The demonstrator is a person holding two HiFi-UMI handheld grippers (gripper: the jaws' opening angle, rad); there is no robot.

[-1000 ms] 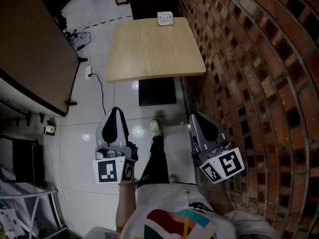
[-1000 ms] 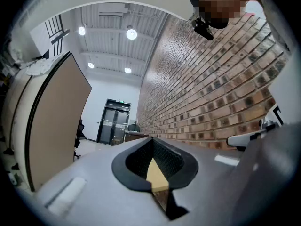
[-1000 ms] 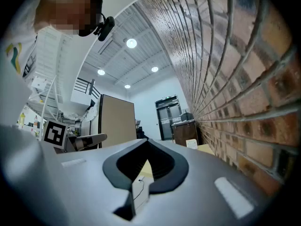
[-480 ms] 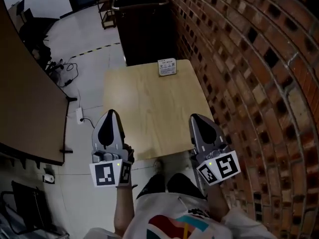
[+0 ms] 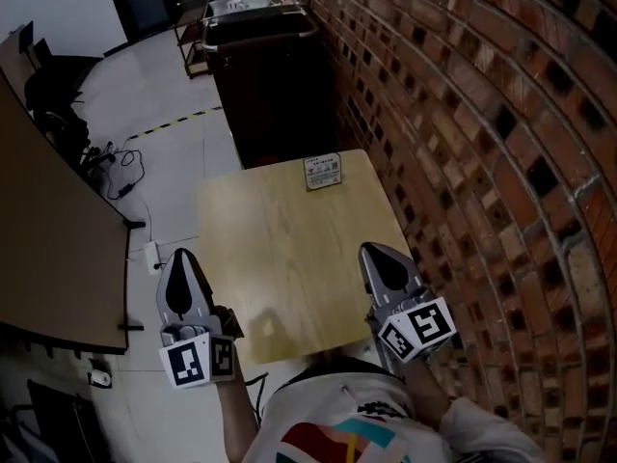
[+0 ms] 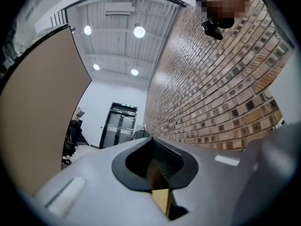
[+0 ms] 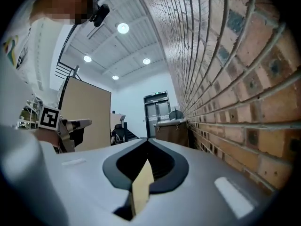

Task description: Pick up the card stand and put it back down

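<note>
Left tongs [image 5: 180, 263]: pressed together, empty, just off the tabletop's [image 5: 280, 249] near left edge.
Right tongs [image 5: 376, 257]: pressed together, empty, over the near right edge.
Card stand [image 5: 322, 172]: upright at the tabletop's far edge, well apart from both tongs.

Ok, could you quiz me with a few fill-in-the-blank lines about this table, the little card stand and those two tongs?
The card stand sits at the wooden table's ____ edge, away from the person.
Along the person's right side runs a ____ wall.
The left tongs and the right tongs are both ____, with nothing between them.
Missing words: far; brick; shut.
</note>
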